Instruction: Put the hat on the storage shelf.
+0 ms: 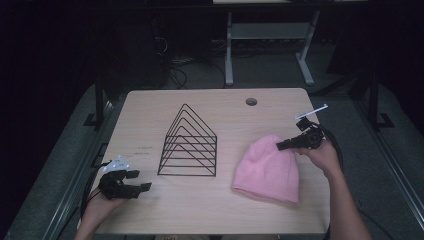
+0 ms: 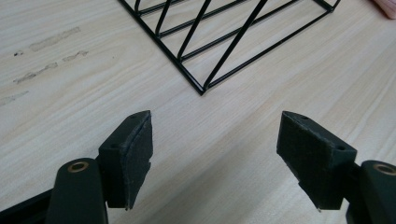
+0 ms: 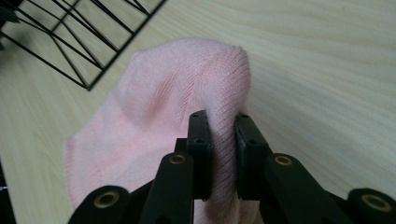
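High view: pink hat (image 1: 269,170) lies on desk (image 1: 210,210) right of wire rack (image 1: 189,145); right gripper (image 1: 287,145) at its crown. Left gripper view: left gripper (image 2: 215,154) jaws apart, idle. Right gripper view: jaws pinch a thin knit fold; it could slip out if lifted fast.

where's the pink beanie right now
In the high view the beanie lies on the right half of the table, just right of the wire rack, with the right gripper pinching its top edge.
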A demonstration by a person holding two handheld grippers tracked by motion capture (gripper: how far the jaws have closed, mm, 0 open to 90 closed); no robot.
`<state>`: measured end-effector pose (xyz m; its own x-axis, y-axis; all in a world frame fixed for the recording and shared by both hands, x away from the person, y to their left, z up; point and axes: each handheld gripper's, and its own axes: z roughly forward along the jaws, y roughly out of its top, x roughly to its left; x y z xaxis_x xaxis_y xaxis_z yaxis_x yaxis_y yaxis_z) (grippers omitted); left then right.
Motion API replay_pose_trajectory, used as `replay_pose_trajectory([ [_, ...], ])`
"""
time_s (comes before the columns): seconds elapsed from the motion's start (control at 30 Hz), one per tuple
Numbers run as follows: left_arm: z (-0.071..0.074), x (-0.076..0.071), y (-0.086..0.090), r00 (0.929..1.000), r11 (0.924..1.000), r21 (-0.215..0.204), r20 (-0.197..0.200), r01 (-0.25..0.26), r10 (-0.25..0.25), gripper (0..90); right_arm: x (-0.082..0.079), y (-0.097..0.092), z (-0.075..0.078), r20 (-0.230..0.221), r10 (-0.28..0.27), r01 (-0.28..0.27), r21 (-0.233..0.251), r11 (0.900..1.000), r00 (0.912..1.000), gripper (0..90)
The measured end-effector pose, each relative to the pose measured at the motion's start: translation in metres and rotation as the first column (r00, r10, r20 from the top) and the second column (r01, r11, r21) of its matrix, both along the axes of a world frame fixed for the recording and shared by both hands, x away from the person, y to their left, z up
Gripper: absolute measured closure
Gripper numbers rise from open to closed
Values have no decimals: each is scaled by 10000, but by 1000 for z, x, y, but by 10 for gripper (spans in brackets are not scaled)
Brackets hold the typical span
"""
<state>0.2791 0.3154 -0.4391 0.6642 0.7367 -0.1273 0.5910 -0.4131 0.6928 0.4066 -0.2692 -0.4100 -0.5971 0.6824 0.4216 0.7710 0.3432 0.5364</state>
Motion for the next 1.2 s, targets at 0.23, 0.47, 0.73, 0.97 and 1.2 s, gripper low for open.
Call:
replay_pose_trajectory([
  [0.23, 6, -1, 1, 10000, 9999, -116, 24, 71, -70, 270, -11, -5, 16, 469, -28, 16, 253, 9997, 9989, 787],
  [0.47, 16, 2, 0, 9996, 9993, -274, -78, 270, -272, 271, -24, -9, 45, 1053, 49, -78, 270, 9996, 9944, 790],
  [0.73, 27, 3, -2, 9972, 9971, -213, -165, 727, -731, 270, -32, -9, 74, 1551, 148, -165, 92, 9998, 9878, 791],
  [0.97, 38, 5, -5, 9946, 9947, 15, -138, 1026, -1026, 270, -35, -9, 91, 1875, 162, -189, 126, 9997, 9821, 792],
  [1.2, 56, 11, -12, 9886, 9886, 10, -41, 1506, -1506, 270, -38, -6, 115, 2424, 318, -368, 161, 9992, 9696, 793],
])
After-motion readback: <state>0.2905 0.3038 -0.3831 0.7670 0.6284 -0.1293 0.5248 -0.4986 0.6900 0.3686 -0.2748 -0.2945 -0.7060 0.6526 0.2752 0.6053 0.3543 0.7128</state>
